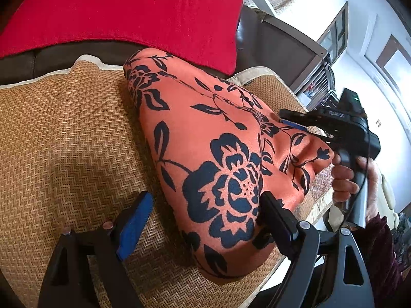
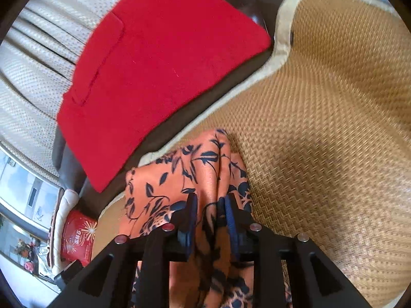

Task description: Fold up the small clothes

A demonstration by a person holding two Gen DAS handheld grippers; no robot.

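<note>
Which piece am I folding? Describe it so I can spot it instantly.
Find the woven straw mat on the seat, in front of the red cushion. The garment lies on the mat, one end pinched by the right gripper. It alone is orange with dark blue flowers.

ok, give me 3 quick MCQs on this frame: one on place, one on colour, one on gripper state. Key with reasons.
1. What does the orange floral garment lie on?
A. woven mat
B. bare floor
C. glass table

2. What colour is the cushion behind the garment?
A. green
B. red
C. white

3. What state is the right gripper in?
A. open, clear of fabric
B. shut on a book
C. shut on the garment

Key:
1 A: the woven mat shows under and around it.
2 B: it is plainly red in both views.
3 C: fabric is bunched between its closed-in pads; the left gripper is open.
</note>
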